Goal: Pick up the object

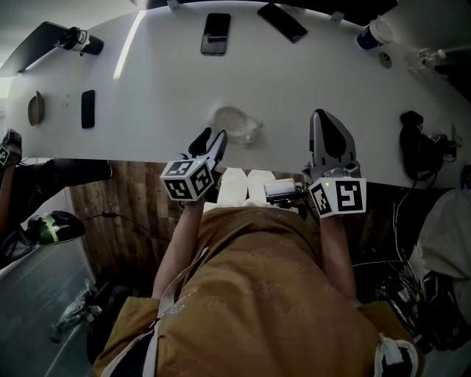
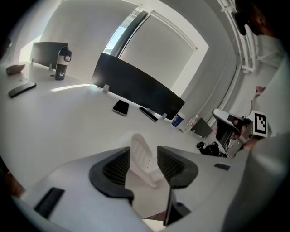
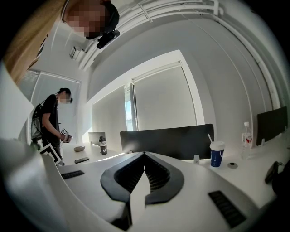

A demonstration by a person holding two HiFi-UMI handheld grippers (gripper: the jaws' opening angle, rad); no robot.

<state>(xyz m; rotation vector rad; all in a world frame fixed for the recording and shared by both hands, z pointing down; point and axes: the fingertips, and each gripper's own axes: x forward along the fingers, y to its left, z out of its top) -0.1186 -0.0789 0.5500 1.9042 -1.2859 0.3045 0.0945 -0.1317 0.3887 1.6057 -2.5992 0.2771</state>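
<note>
Both forearms reach forward over the white desk (image 1: 147, 88). The left gripper (image 1: 211, 141) angles toward a white soap dish (image 1: 235, 124) near the desk's front edge, jaws apart around it, not gripping. The right gripper (image 1: 321, 118) points ahead, jaws closed and empty

Tabletop (image 1: 162, 81): white, long, curved near edge.
Light: bright streak (image 1: 126, 46) across tabletop, far left.
Floor (image 1: 118, 199): dark wood planks.
Divider (image 3: 167, 140): dark panel along tabletop's far side.
Window (image 3: 163, 95): big, pale roller blind down; daylight strip at left.
Walls (image 3: 226, 81): plain, pale.
Ceiling: white pipes (image 3: 172, 8) overhead.
</note>
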